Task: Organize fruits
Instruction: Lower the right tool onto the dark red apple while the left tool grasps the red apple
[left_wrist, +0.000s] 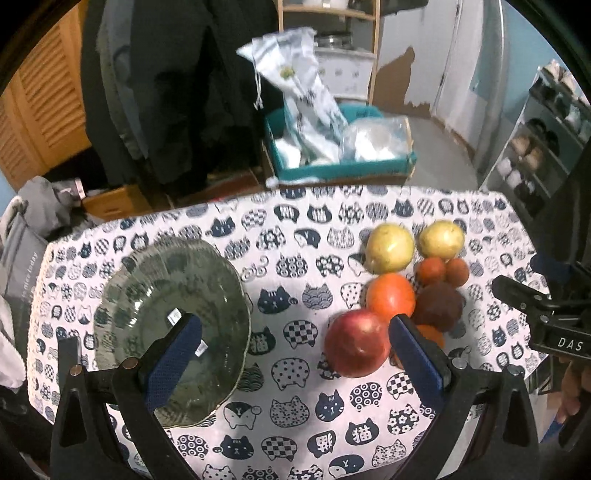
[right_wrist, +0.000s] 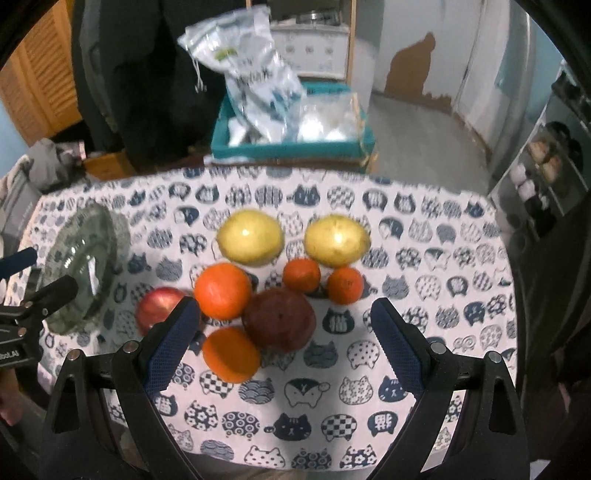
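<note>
The table (left_wrist: 295, 229), draped in a white cloth printed with navy cat heads, fills both views. On its left side sits a greenish glass plate (left_wrist: 173, 306) with a scalloped rim, nothing on it, a small label near its middle.

Over the table hangs the left gripper (left_wrist: 295, 354), fingers spread wide with nothing between them; its left blue pad overlaps the plate in view, its right pad just beside the red apple (left_wrist: 356, 343). The right gripper (right_wrist: 282, 350) is likewise wide apart and holding nothing, poised above the near edge of the fruit cluster.

Now the fruit, all grouped on the right half of the cloth, well apart from the plate. At the back, two yellow-green pears side by side: the left pear (right_wrist: 251, 236) and the right pear (right_wrist: 337, 240). The red apple lies nearest the plate. In the middle sits a dark maroon fruit (right_wrist: 279, 324), touching a large orange (right_wrist: 223, 291) on its left and another orange (right_wrist: 231, 354) in front of it. Smallest of the lot, two little tangerines (right_wrist: 301, 275) and (right_wrist: 344, 285) sit between the pears and the maroon fruit.

Beyond the table, a teal box (left_wrist: 332, 162) holds plastic bags.
</note>
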